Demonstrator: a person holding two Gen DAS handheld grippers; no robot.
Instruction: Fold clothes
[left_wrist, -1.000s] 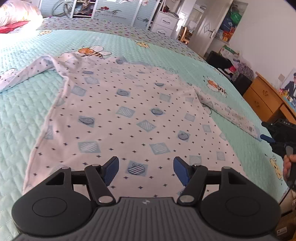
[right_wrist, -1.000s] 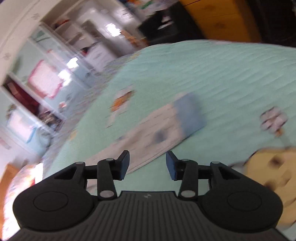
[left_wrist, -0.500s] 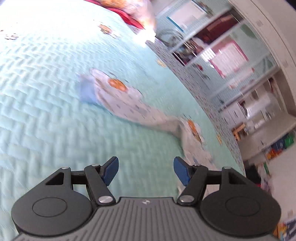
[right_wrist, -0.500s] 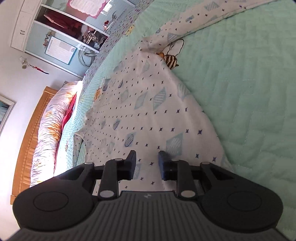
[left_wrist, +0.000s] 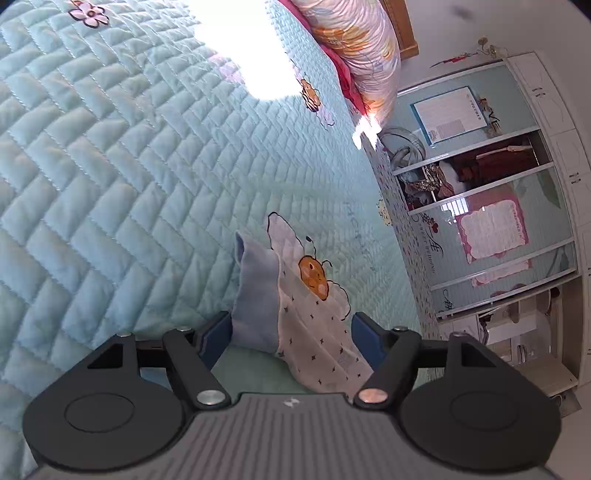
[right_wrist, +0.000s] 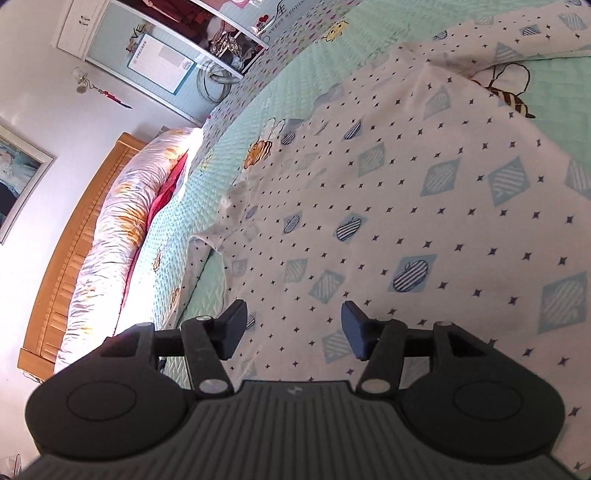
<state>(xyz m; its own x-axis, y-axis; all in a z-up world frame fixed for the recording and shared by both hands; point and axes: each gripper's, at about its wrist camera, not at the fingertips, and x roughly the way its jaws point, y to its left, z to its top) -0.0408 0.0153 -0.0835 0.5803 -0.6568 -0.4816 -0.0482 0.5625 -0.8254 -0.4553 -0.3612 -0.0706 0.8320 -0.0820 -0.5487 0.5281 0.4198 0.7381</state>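
shirt (right_wrist: 406, 221) flat on bed, sleeve (left_wrist: 310, 314) cuff pointing away; both tongs wide.

Readable text: "LOVE" decal on wardrobe door (left_wrist: 491, 118), far right in left wrist view, above the framed sheet (left_wrist: 448, 114), whose print is too small to read. Same decal (right_wrist: 135, 35) appears far left in right wrist view. "SWEET WEDDING" in small caps on a lower wardrobe panel (right_wrist: 284, 20). Faint lettering on quilt (left_wrist: 360, 236), illegible. No brands or nos. legible.
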